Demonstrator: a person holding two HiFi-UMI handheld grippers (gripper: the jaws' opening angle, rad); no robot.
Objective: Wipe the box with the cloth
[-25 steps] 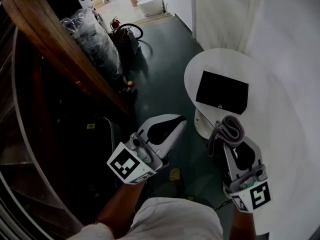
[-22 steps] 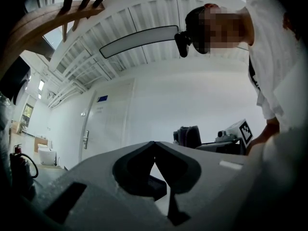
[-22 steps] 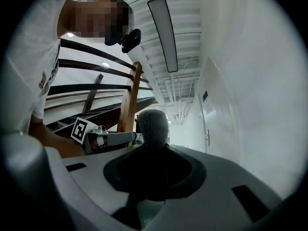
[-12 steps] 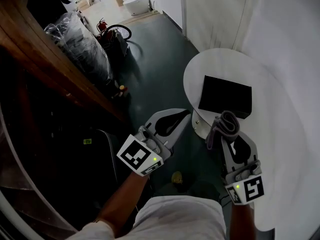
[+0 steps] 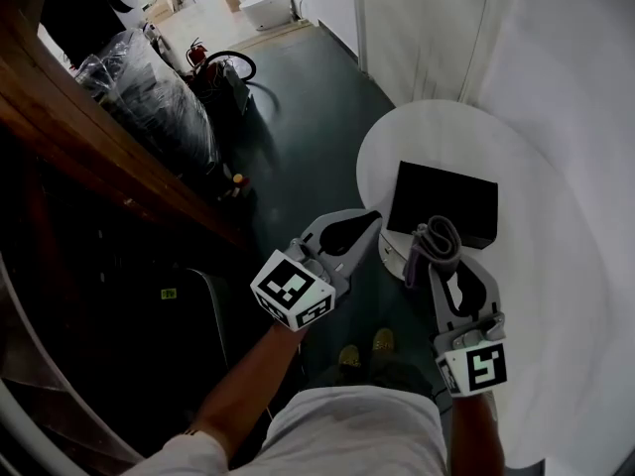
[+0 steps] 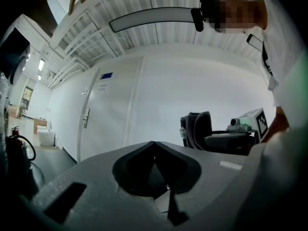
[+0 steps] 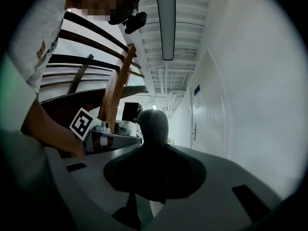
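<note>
1. Floor [image 5: 308,117]: dark green, fills the middle of the head view. It carries the table and the stored goods at 11 o'clock.

2. Wooden stair rail [image 5: 99,137]: runs diagonally across the 9 to 10 o'clock side and plays no part in the task.

3. Round white table [image 5: 437,132]: stands at 2 o'clock against the white wall. It serves as the work surface, with its near rim facing the person.

4. Black box [image 5: 444,198]: the thing to be wiped. It lies flat on the table's near half with its broad top face up, probably set there so that face is easy to reach.

5. Left gripper [image 5: 369,220]: sits at 9 o'clock of the box, off the table's rim and over the floor. Its jaws are closed tip to tip with nothing between them. It likely waits as a spare hand to steady the box.

6. Right gripper [image 5: 444,263]: sits at 6 o'clock of the box and points toward it. Its jaws are clamped on the cloth.

7. Grey cloth [image 5: 438,241]: bunched into a rounded wad that stands out past the jaw tips, apparently so that fabric, not plastic, meets the box. It overlaps the box's near edge in the head view, and whether the two touch cannot be told. Wiping is not yet evident.
</note>
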